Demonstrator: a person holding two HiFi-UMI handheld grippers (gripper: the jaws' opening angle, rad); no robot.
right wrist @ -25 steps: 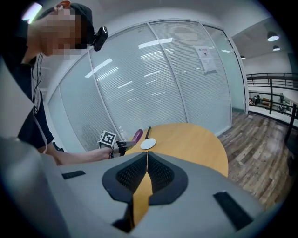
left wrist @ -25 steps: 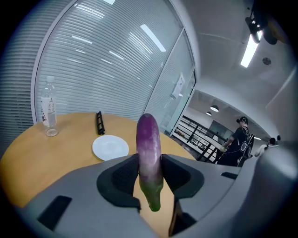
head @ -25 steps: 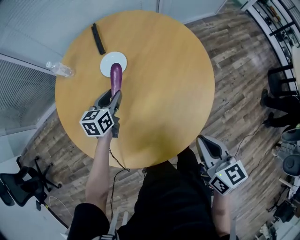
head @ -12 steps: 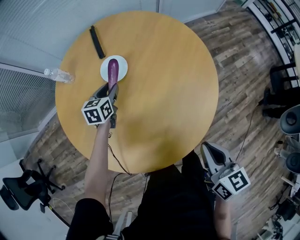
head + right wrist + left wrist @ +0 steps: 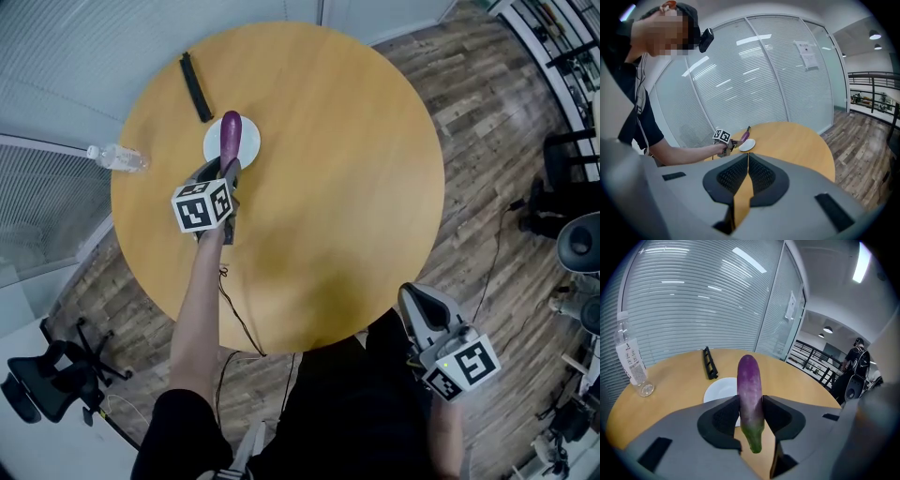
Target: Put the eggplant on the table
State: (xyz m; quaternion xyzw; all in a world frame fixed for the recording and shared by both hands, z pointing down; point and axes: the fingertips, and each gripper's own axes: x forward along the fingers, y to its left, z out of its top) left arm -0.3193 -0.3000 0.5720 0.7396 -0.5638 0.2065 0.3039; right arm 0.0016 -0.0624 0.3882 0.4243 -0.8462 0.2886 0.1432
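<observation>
A long purple eggplant (image 5: 750, 394) with a green stem end is clamped between the jaws of my left gripper (image 5: 751, 409); its purple end sticks out forward above a small white plate (image 5: 719, 391). In the head view the eggplant (image 5: 231, 139) lies over the plate (image 5: 249, 141) on the round wooden table (image 5: 319, 169), with my left gripper (image 5: 223, 172) just behind it. My right gripper (image 5: 746, 174) is shut with nothing in it, and hangs off the table's near edge at the lower right (image 5: 419, 305).
A black bar (image 5: 195, 86) lies on the table beyond the plate. A clear plastic bottle (image 5: 116, 157) lies at the table's left edge; it appears upright in the left gripper view (image 5: 632, 363). Office chairs stand on the wooden floor around.
My left gripper has carried the eggplant forward and lower, so it now reaches across the white plate. The right gripper has shifted slightly.
</observation>
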